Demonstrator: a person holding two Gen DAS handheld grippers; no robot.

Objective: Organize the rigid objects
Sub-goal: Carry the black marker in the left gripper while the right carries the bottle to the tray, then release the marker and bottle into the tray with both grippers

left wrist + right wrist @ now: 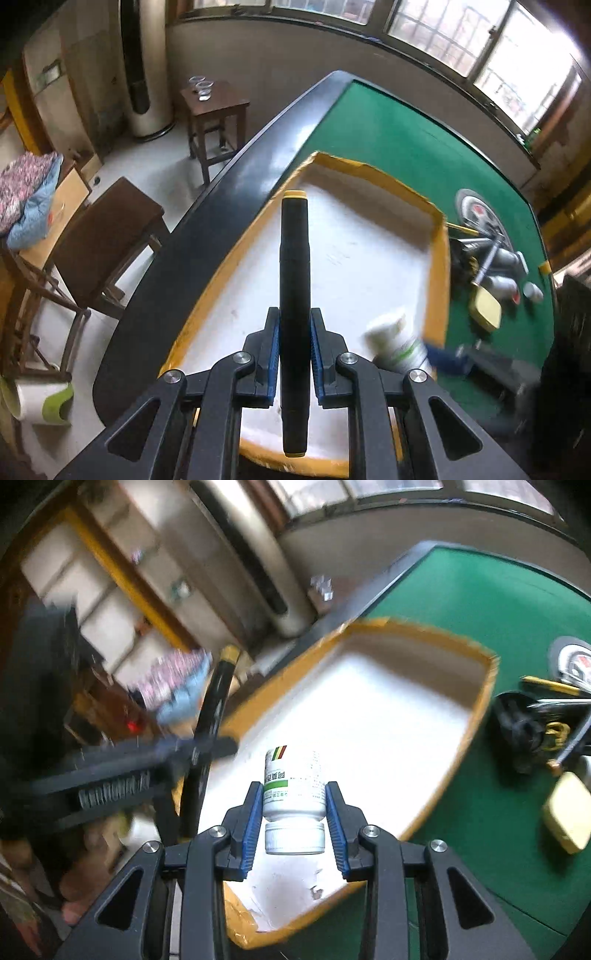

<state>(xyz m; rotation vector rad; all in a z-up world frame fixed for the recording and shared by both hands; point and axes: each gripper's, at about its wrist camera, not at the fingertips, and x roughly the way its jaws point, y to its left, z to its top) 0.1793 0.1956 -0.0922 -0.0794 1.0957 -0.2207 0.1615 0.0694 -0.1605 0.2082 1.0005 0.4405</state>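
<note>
Over the box (343, 258) both tools hung, and blur ate much of the detail. The left tool (294, 328) pinched a black marker (294, 295) with yellow ends, upright between the blue pads (272, 354), above the box's white floor. Its lower end ran out of clear sight behind the tool's frame.

The right tool (295, 812) was clamped on a white bottle (294, 786), cap (294, 837) toward the camera, label print too smeared to read, also above the box (369, 716).

From the left view the bottle (397, 343) showed only as a pale smudge at the box's right wall, with the right tool a blue-black streak beside it. From the right view the marker (212, 716) crossed the box's left edge, the left tool a dark blur around it.

Right of the box, on the green surface (388, 136), lay a heap: a yellow tin (485, 308), small bottles (502, 284), metal rods, all hard to sort. Only the left view showed the brown stool (214, 107) with glass bowls beyond the box.
</note>
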